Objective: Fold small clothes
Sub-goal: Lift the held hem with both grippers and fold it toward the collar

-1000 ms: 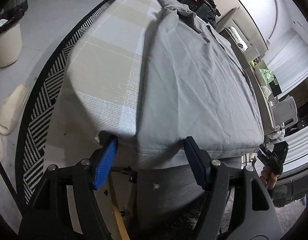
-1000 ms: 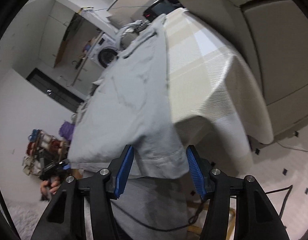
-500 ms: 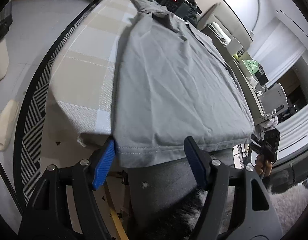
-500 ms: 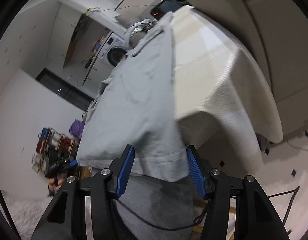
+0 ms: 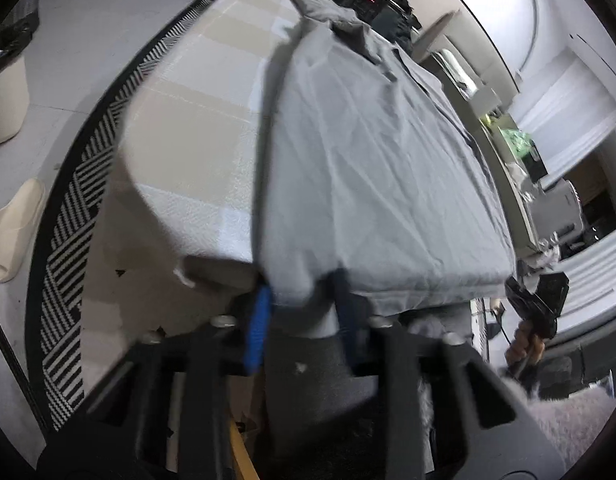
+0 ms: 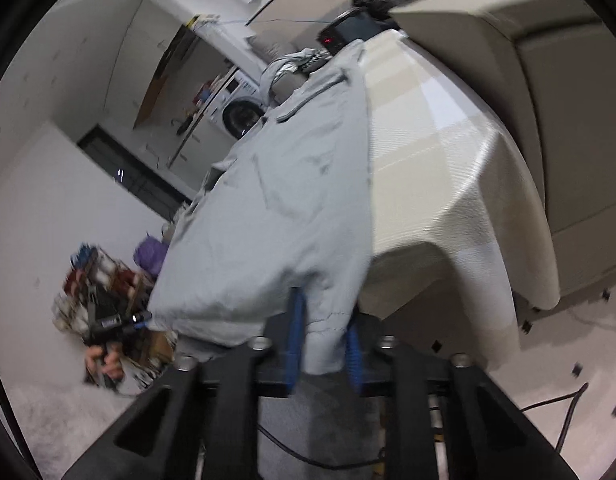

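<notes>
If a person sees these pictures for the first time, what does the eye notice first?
First, the large grey shirt spread along the table with the beige checked cloth. Next, the left gripper and right gripper, whose jaws have just been closing, each pinching a near hem corner between its blue fingers.

Checked tablecloth (image 5: 196, 120), zigzag rug (image 5: 68, 240), washing machine (image 6: 238, 106), possibly slippers (image 5: 12, 232)

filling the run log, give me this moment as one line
step: grab hem | left tongs: just closed on shirt hem | right tongs: just closed on hem | shirt: flat on table
</notes>
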Demonstrator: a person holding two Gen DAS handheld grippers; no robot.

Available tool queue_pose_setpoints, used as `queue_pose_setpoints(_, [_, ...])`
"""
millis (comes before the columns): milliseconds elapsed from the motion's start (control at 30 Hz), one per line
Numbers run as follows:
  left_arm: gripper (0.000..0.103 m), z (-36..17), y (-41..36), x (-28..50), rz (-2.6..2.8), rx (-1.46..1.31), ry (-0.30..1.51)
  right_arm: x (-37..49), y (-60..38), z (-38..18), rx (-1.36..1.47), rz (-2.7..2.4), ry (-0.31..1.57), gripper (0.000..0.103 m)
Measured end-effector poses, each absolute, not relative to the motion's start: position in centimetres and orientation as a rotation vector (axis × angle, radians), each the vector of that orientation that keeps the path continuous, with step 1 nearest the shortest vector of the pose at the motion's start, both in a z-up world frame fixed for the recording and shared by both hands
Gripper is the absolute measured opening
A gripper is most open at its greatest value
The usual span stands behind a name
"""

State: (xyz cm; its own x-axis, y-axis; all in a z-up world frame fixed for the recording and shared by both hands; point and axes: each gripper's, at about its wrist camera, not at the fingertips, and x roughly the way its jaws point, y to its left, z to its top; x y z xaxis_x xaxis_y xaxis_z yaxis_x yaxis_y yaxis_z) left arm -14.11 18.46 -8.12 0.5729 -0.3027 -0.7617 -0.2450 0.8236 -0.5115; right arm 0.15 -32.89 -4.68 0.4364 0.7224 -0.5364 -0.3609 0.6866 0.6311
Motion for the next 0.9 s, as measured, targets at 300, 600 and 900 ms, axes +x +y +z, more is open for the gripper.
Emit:
queue_pose_setpoints(300, [0.004, -6.3, 17.8, -14.6, -0.083, -0.584, 0.908, -0.7, -31.8, -2.4, 0.417, 0.778, 0.762, 0.006])
queue_pose_setpoints(600, [0.004, -4.0, 19.0, -15.9, -0.153, -0.655, 0.802, -0.5, -35.3, -1.3, 0.649, 0.851, 0.612, 0.005])
queue_pose_setpoints(900, [0.004, -2.8, 19.5, -17.0, -0.169, -0.669, 0.769, -0.5, -36.3, -1.6, 0.674, 0.837, 0.619, 0.005])
